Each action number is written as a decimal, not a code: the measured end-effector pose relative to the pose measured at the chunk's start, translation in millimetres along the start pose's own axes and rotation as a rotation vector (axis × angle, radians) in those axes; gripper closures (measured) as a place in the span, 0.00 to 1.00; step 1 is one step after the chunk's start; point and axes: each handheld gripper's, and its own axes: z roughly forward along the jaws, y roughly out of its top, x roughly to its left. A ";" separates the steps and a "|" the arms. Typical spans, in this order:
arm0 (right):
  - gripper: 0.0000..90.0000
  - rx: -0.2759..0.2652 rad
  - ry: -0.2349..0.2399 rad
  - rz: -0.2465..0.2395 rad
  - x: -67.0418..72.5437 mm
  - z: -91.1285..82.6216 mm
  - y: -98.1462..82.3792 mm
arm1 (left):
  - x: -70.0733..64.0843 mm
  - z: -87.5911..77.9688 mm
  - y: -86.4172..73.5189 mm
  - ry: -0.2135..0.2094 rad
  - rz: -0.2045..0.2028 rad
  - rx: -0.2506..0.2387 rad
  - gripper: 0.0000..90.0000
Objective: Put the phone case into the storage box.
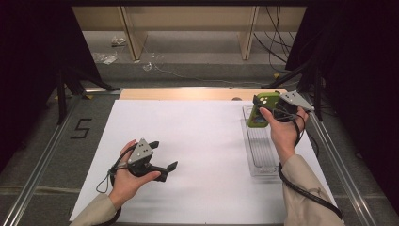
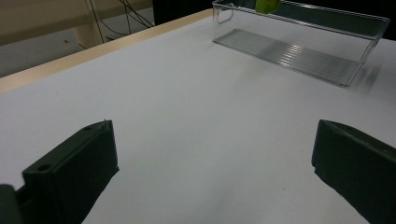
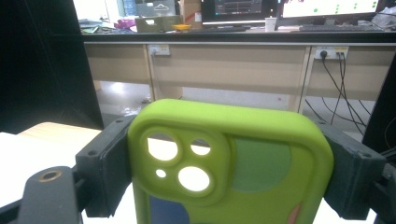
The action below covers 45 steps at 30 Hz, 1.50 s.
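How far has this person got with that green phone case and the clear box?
Picked up already: the right gripper is clamped across the green phone case and holds it upright over the far end of the clear box. The box holds nothing yet, so setting the case inside seems to remain. The left gripper waits open over the white table.

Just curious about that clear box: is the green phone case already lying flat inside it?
No, the green phone case is upright, clamped between the right gripper jaws.
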 end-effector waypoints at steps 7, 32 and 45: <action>0.19 0.003 -0.005 -0.003 -0.3 5.2 1.4 | -0.1 0.1 0.0 -0.001 0.000 0.000 0.00; 0.19 0.025 -0.032 -0.009 -5.2 21.6 0.2 | 0.2 0.2 -0.1 -0.002 0.000 0.001 0.00; 0.19 0.036 -0.038 -0.012 -5.7 33.3 -2.8 | 0.5 0.5 -0.5 -0.003 -0.001 0.000 0.00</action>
